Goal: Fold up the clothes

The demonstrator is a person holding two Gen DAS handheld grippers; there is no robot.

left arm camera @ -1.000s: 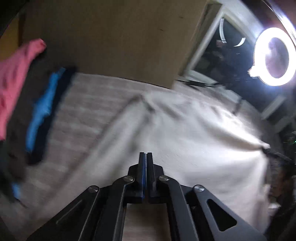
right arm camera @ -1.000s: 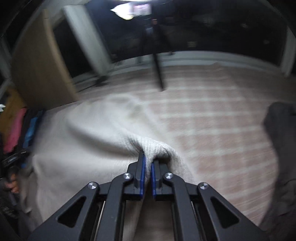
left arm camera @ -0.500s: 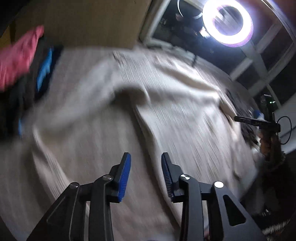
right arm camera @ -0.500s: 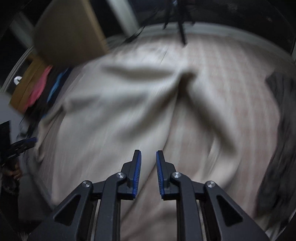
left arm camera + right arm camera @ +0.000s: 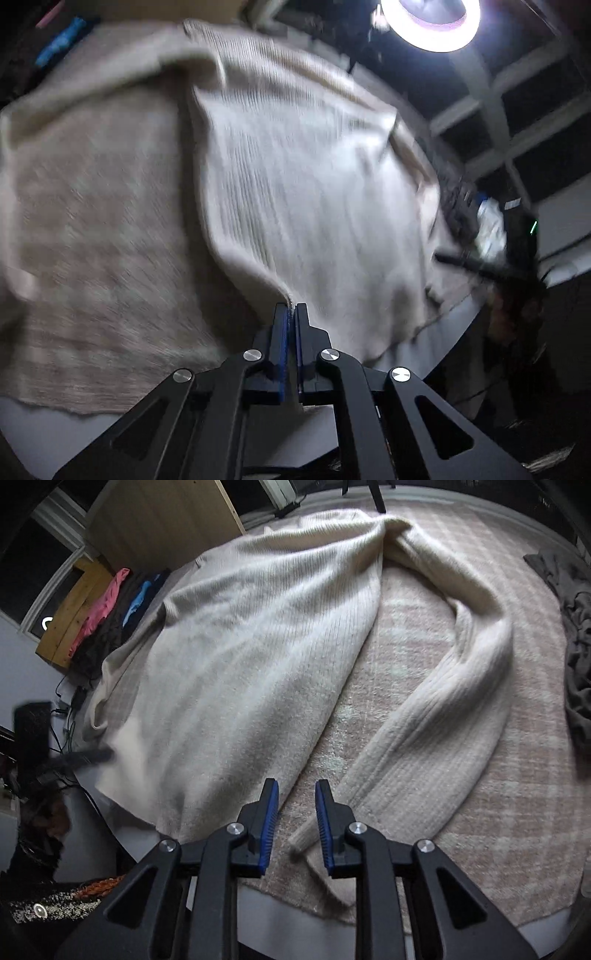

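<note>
While the left gripper (image 5: 291, 308) pinches the cream sweater's (image 5: 258, 635) edge, the right gripper (image 5: 294, 794) hovers open above its sleeve (image 5: 436, 720), holding nothing.

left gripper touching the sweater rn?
Touching. The left wrist view shows the left gripper shut on a pinched ridge of the cream sweater, knit fabric caught between its fingers.

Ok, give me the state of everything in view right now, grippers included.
left gripper: shut on the cream sweater's edge.
right gripper: open, holding nothing, above the sleeve cuff.
cream sweater: spread on the plaid blanket, unfolded.
sleeve: stretched out to the side, curved, not folded in.
grey garment: crumpled at the blanket's edge.
pink garment: draped on the wooden shelf.
</note>
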